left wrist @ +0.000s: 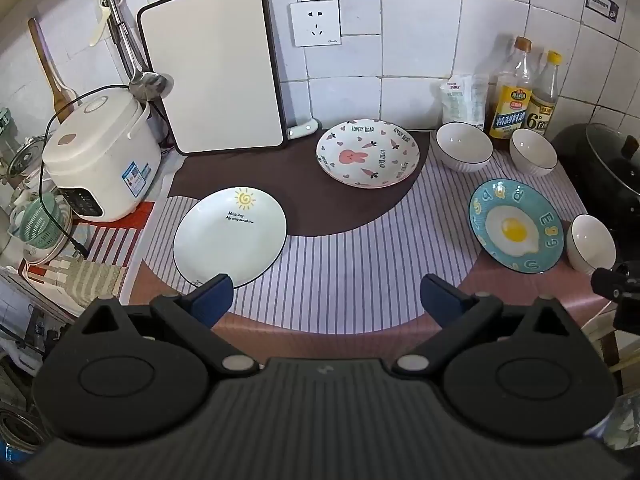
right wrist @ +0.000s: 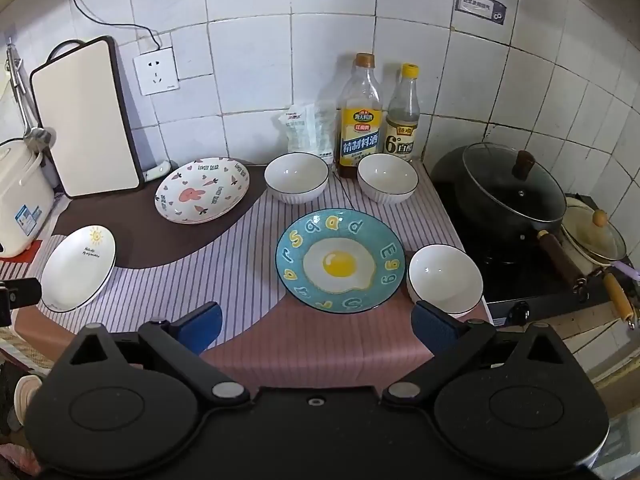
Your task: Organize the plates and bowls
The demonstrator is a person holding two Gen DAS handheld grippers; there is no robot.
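Left wrist view. Left gripper (left wrist: 324, 296) hangs over the near edge of the table (left wrist: 340, 280), fingers (left wrist: 212, 298) spread wide, nothing between them. The white sun plate (left wrist: 230, 236) lies left of centre, its near rim just beyond the left finger. The rabbit plate (left wrist: 368, 153) is upper centre; the egg plate (left wrist: 516, 226) is at right, with a bowl (left wrist: 591, 243) just beside it at the right edge. Two more bowls (left wrist: 464, 145) (left wrist: 534, 151) sit at upper right, before the bottles (left wrist: 510, 92).

Judgement: nothing is stacked yet. The sun plate looks the likely first pick here: come in low at its near rim, one finger under the lip. The striped middle is open room. The rice cooker (left wrist: 100, 156) and its cord crowd the left.

Right wrist view. Right gripper (right wrist: 316, 322) also has its fingers (right wrist: 434, 326) spread and empty. The egg plate (right wrist: 340, 260) sits centre, the near bowl (right wrist: 445, 278) close beside its right rim, just above the right finger. The wok (right wrist: 508, 196) and stove stand at right, so swing leftward when lifting. The table's near edge is close below, so avoid dragging dishes toward it.
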